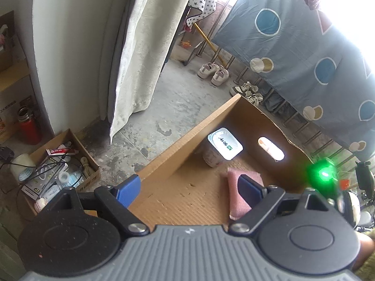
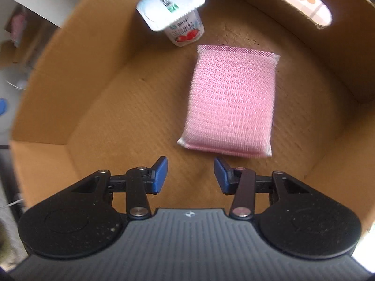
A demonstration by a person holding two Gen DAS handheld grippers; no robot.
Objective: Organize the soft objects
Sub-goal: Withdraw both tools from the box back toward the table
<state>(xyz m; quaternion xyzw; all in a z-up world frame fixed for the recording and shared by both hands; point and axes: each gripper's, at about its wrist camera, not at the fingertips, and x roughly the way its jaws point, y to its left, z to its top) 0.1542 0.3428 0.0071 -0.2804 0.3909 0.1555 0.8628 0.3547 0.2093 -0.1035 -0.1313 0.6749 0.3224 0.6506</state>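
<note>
Left wrist view
Left tool [image 1: 189,190]: its blue fingers are standing spread wide with nothing between them, hovering over the near edge of the cardboard box [image 1: 187,145].
Pink sponge [image 1: 234,194]: lying on the box floor, partly hidden behind the tool's right finger; whether they are touching cannot be told.
Yogurt cup [image 1: 220,149]: sitting deeper in the box by the far wall, next to a handle cut-out.
Surroundings: a smaller open box of odds and ends [image 1: 63,164] is sitting on the concrete floor to the left, and pairs of shoes [image 1: 213,71] are lying beyond.

Right wrist view
Right tool [image 2: 191,174]: pointing down into the cardboard box [image 2: 58,82], its fingers partly drawn together, gripping nothing.
Pink sponge [image 2: 230,100]: lying flat on the box floor, just ahead of the fingertips and apart from them.
Yogurt cup [image 2: 178,16]: resting tilted beyond the sponge, near its far corner.
</note>
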